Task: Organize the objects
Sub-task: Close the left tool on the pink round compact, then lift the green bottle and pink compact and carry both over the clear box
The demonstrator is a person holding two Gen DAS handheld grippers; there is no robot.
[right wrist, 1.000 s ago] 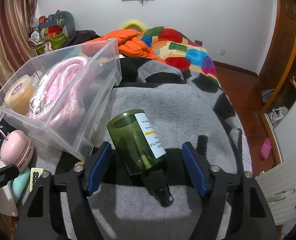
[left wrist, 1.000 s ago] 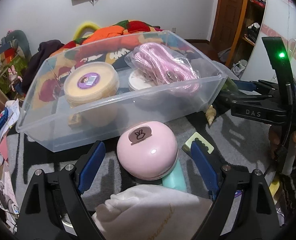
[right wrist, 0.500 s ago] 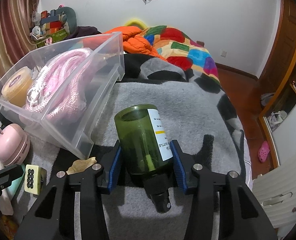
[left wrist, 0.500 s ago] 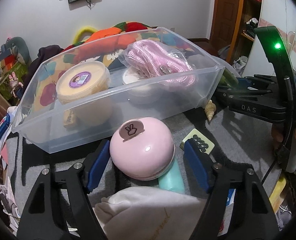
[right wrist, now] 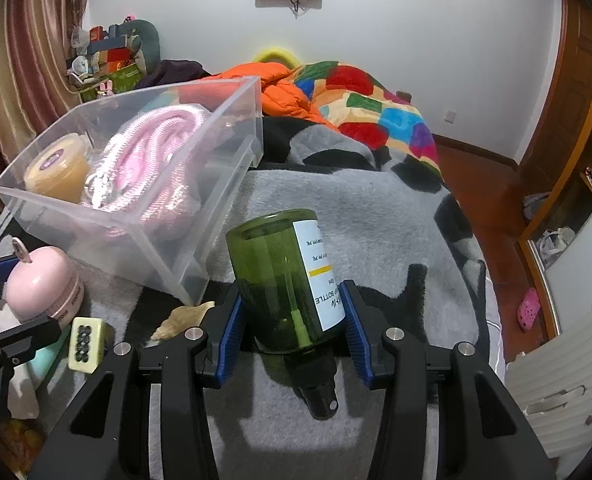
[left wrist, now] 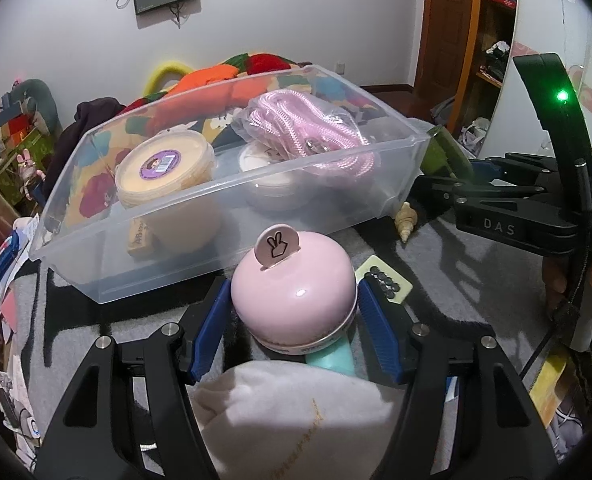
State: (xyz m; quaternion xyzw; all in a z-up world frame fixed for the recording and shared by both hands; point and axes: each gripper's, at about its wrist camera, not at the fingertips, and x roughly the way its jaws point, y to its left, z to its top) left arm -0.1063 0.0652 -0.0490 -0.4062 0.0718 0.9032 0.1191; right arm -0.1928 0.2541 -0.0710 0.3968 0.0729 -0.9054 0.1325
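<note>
Both grippers have just been closing for lifting into the bin (left wrist: 224,184): left gripper (left wrist: 294,316) fingers pinch the pink case (left wrist: 294,292), right gripper (right wrist: 292,334) fingers clamp the green bottle (right wrist: 280,276).

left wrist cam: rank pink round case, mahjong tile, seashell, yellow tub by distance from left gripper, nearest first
1. pink round case: between the left gripper pads.
2. mahjong tile: just beyond the right pad.
3. seashell: farther right, at the bin corner.
4. yellow tub: inside the clear bin, back left.

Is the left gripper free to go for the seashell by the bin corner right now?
Probably not: the left gripper has just been closing around the pink round case. The seashell lies exposed beside the clear bin.
</note>
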